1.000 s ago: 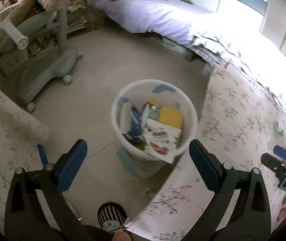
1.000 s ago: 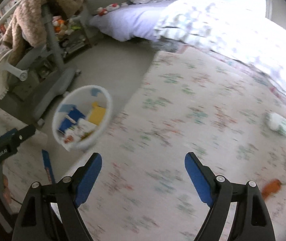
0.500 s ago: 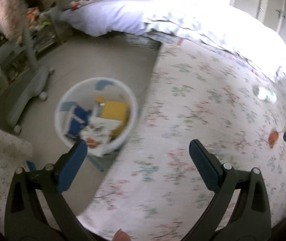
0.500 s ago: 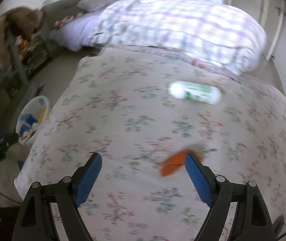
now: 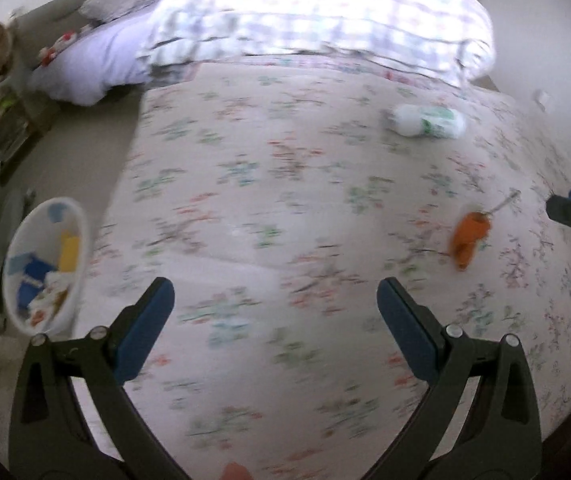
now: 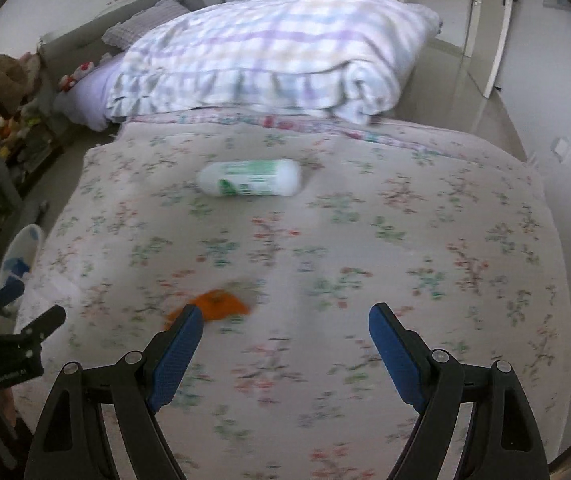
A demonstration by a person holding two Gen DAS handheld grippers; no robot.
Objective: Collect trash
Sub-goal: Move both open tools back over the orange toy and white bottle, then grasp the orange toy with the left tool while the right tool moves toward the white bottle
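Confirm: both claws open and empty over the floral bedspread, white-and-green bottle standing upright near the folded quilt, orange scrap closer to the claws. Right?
One error: the white-and-green bottle lies on its side, not upright, as the right wrist view shows. The rest holds: left claw and right claw are open and empty over the floral bedspread, and the orange scrap lies nearer than the bottle.

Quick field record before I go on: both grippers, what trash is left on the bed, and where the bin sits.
left gripper: open, empty, above the floral bedspread
right gripper: open, empty, near the orange wrapper
trash 1: orange wrapper on the bedspread, just beyond the right gripper's left finger
trash 2: white bottle with green label, lying on its side, farther up the bed
bin: white trash basket on the floor beside the bed, already holding trash
image quality: motion blur in both views
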